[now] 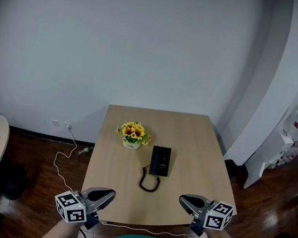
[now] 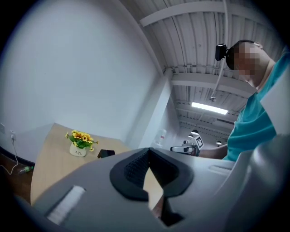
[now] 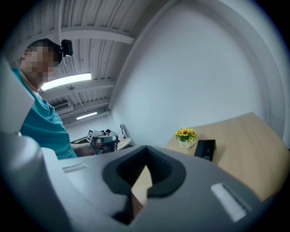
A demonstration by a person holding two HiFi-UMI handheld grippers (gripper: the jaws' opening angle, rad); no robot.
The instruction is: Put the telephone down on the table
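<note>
**While the telephone lies flat on the bench, both my jaws are closed on nothing**

As things lie, the black telephone (image 1: 160, 161) rests mid-bench (image 1: 190, 131), just beside the sunflower pot (image 1: 133, 135), its coiled cord (image 1: 149, 184) looping toward me. That would fit either a phone already set down or one waiting to be handled. My left gripper (image 1: 110, 194) and right gripper (image 1: 182, 199) hover at the near edge, well apart from it, tips pressed together and empty. I judge it rigid, smooth plastic, fairly light and a little slippery. Any grip would sit best across its long sides, mid-length, clear of the springy cord.
</note>
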